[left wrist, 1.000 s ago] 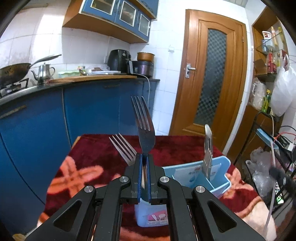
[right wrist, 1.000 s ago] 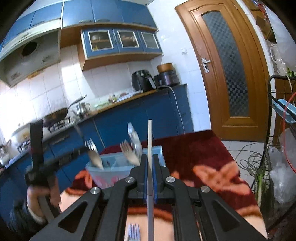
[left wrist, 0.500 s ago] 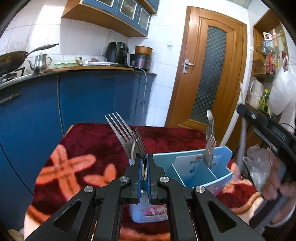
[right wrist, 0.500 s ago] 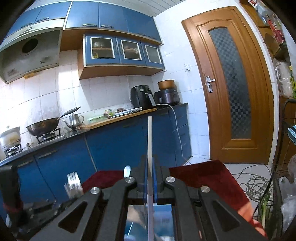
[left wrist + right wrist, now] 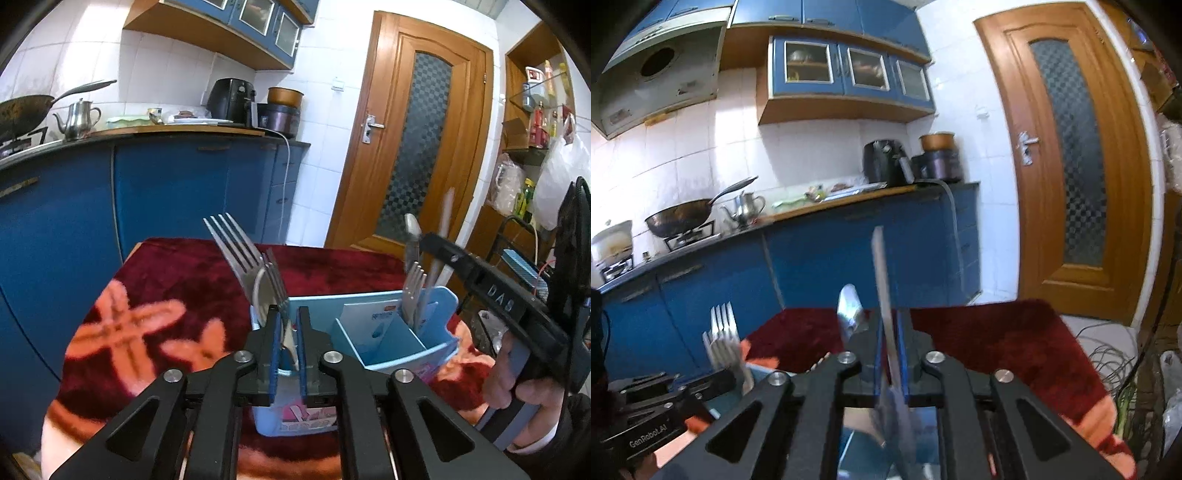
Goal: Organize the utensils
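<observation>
Forks (image 5: 258, 280) now lower in caddy (image 5: 384, 354), both grippers' jaws opening, utensils loosened

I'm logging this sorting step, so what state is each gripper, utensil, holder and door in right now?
Left gripper: jaws opening, fork handle loose between them.
Forks: upright in the holder's left compartment.
Right gripper: jaws opening, utensil between them.
Flat utensil: tilted, blurred.
Blue utensil holder: upright on the red cloth, middle compartment empty.
Right-compartment fork: standing upright.
Door: shut.
</observation>
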